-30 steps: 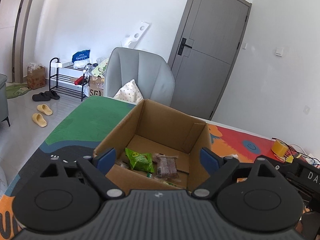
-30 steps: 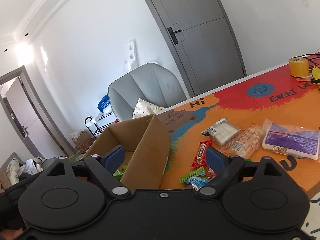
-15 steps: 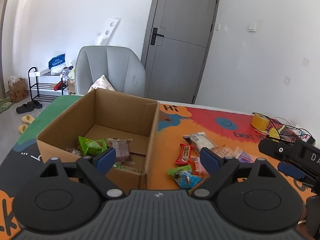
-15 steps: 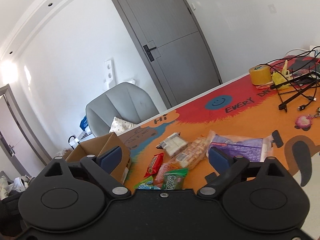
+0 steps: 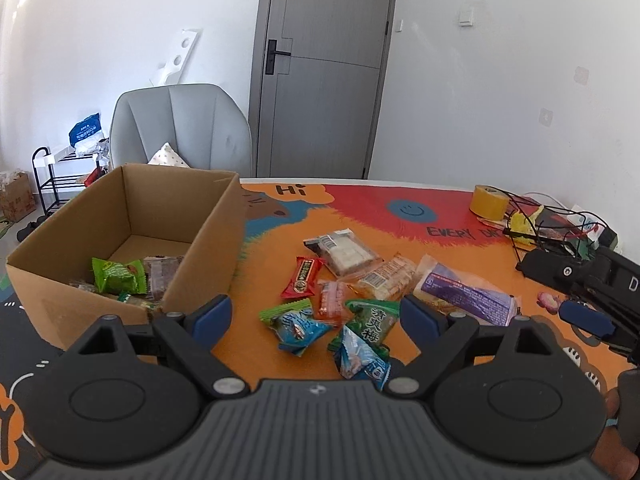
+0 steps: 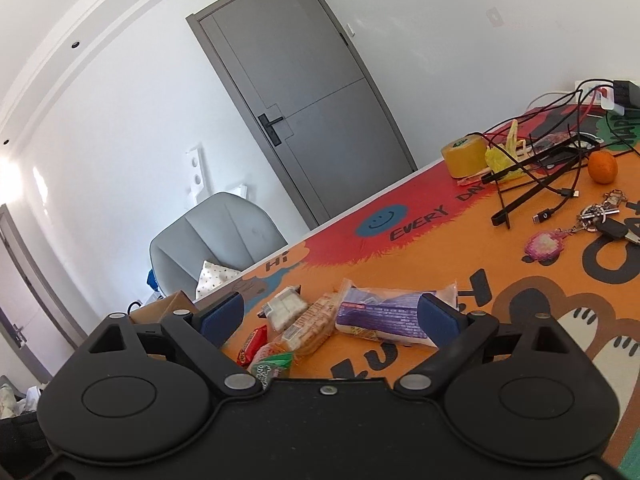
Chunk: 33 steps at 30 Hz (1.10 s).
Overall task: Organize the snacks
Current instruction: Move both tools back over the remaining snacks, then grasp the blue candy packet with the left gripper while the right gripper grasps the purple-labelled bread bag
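Observation:
An open cardboard box (image 5: pixel 200 240) stands at the left of the table with a green packet (image 5: pixel 116 274) and a brown packet (image 5: pixel 162 272) inside. Loose snacks lie to its right: a red bar (image 5: pixel 303 278), a white wafer pack (image 5: pixel 344 252), a purple pack (image 5: pixel 466 294), blue and green candy packets (image 5: pixel 298 326). My left gripper (image 5: pixel 316 316) is open and empty above the candy packets. My right gripper (image 6: pixel 330 316) is open and empty above the purple pack (image 6: pixel 380 314) and the biscuit pack (image 6: pixel 310 326). The right gripper also shows in the left wrist view (image 5: pixel 584 318).
A roll of yellow tape (image 5: pixel 490 200), tangled black cables (image 6: pixel 536 168), an orange (image 6: pixel 602 166) and keys with a pink charm (image 6: pixel 546 246) lie at the table's right. A grey chair (image 5: pixel 180 128) stands behind the box, in front of a grey door (image 5: pixel 324 72).
Both grippers have swung to the right, away from the box and over the loose snacks. Both stay open and empty.

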Tool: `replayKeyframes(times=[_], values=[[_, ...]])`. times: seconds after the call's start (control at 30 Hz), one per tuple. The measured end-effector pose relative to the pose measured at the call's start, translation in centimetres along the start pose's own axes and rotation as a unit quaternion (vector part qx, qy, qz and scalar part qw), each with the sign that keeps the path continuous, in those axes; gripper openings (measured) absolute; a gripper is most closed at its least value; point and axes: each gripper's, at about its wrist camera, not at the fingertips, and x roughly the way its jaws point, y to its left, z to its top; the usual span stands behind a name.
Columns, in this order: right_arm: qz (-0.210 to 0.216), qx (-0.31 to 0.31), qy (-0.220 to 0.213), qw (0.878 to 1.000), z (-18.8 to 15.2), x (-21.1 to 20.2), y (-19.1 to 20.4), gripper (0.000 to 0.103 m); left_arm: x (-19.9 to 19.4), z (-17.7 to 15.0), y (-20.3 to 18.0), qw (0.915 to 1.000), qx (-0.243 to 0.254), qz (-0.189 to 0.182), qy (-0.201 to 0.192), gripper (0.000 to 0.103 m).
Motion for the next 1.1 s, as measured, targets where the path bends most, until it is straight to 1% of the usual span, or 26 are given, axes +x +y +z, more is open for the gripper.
replayKeyframes(times=[0.13, 0.23, 0.37, 0.43, 0.5, 0.57, 0.67, 0.73, 0.77, 0.8, 0.83, 0.87, 0.9, 1.0, 1.1], values=[[-0.006, 0.005, 0.006, 1.000, -0.4, 0.4, -1.1, 0.094, 0.8, -0.6, -0.9, 0.9999, 0.007, 0.004, 0.006, 0.090], [-0.006, 0.006, 0.009, 1.000, -0.6, 0.5, -1.6, 0.094, 1.8, -1.0, -1.2, 0.9998, 0.004, 0.006, 0.018, 0.089], [-0.011, 0.009, 0.012, 1.000, -0.6, 0.7, -2.3, 0.094, 2.8, -1.5, -1.4, 0.9997, -0.001, 0.006, 0.024, 0.086], [-0.013, 0.006, 0.012, 1.000, -0.5, 0.8, -2.6, 0.094, 3.3, -1.9, -1.5, 0.9996, -0.002, 0.004, 0.029, 0.081], [-0.015, 0.004, 0.013, 1.000, -0.4, 1.0, -2.7, 0.094, 3.9, -2.3, -1.6, 0.9993, -0.005, 0.001, 0.038, 0.071], [-0.016, 0.002, 0.015, 1.000, -0.2, 1.3, -2.9, 0.094, 4.6, -2.6, -1.6, 0.9988, -0.007, -0.003, 0.049, 0.065], [-0.017, -0.004, 0.019, 1.000, -0.1, 1.7, -2.8, 0.094, 5.2, -3.0, -1.5, 0.9983, -0.016, -0.007, 0.056, 0.059], [-0.017, -0.009, 0.023, 1.000, 0.0, 2.1, -2.7, 0.093, 5.7, -3.2, -1.4, 0.9978, -0.025, -0.011, 0.061, 0.051], [-0.016, -0.011, 0.024, 1.000, 0.0, 2.3, -2.6, 0.093, 5.9, -3.3, -1.2, 0.9973, -0.031, -0.018, 0.065, 0.042], [-0.015, -0.015, 0.027, 0.999, 0.0, 2.5, -2.4, 0.093, 6.1, -3.3, -1.0, 0.9964, -0.040, -0.027, 0.069, 0.029], [-0.014, -0.019, 0.029, 0.999, 0.1, 2.8, -2.3, 0.093, 6.2, -3.2, -0.7, 0.9958, -0.052, -0.029, 0.069, 0.029], [-0.014, -0.023, 0.031, 0.999, 0.1, 3.0, -2.1, 0.093, 6.1, -3.1, -0.5, 0.9956, -0.059, -0.029, 0.066, 0.024], [-0.014, -0.027, 0.032, 0.999, 0.2, 3.3, -1.8, 0.093, 6.0, -3.0, -0.2, 0.9955, -0.064, -0.030, 0.064, 0.023], [-0.014, -0.040, 0.038, 0.998, 0.4, 4.1, -1.2, 0.092, 5.9, -2.8, 0.5, 0.9949, -0.074, -0.032, 0.061, 0.023], [-0.014, -0.057, 0.042, 0.997, 0.5, 5.0, -0.5, 0.093, 5.5, -2.7, 1.0, 0.9953, -0.074, -0.030, 0.054, 0.023]])
